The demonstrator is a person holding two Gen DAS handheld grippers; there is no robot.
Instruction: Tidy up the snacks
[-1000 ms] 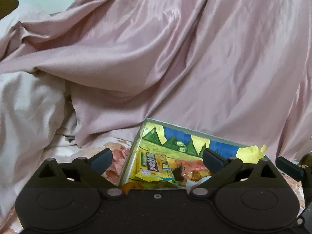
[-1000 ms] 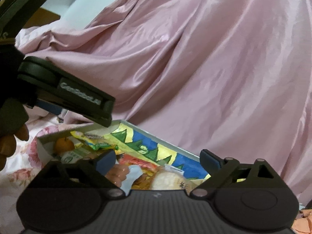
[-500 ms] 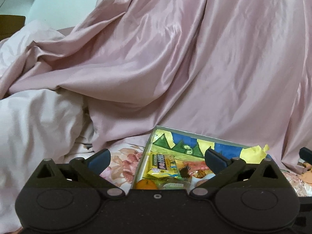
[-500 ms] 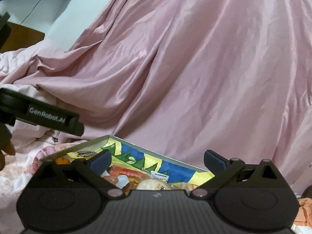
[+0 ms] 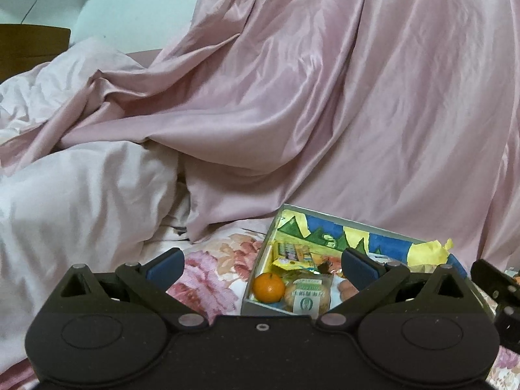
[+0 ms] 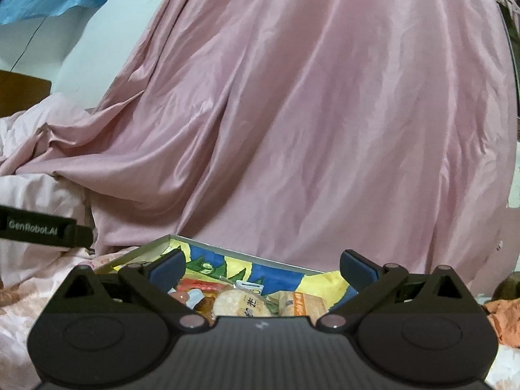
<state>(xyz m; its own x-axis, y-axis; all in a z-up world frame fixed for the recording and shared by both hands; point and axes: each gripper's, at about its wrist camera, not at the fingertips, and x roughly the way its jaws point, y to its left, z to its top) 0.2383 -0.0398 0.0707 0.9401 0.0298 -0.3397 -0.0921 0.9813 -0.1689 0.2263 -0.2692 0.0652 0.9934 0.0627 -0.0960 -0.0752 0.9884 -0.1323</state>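
Note:
A colourful painted box (image 5: pixel 328 226) lies on the floral bedsheet with snacks inside: an orange (image 5: pixel 268 287), a wrapped round cake (image 5: pixel 308 297) and a yellow packet (image 5: pixel 292 253). My left gripper (image 5: pixel 263 261) stands open just before the box's near left corner, nothing between its fingers. In the right wrist view the same box (image 6: pixel 260 260) shows a round rice cracker (image 6: pixel 242 304) and an orange-labelled packet (image 6: pixel 305 304). My right gripper (image 6: pixel 262 268) is wide open in front of the box and empty.
A big pink satin quilt (image 5: pixel 325 97) rises right behind the box. A paler duvet (image 5: pixel 74 188) bulges at the left. The floral sheet (image 5: pixel 211 279) lies bare left of the box. The left gripper's arm (image 6: pixel 42 227) juts in at the left edge of the right wrist view. Orange scraps (image 6: pixel 502 320) lie at the right.
Both grippers have pulled back and up from the box, which now sits lower and farther right in the left view. The right jaws spread slightly wider. The left gripper slid out toward the left edge.

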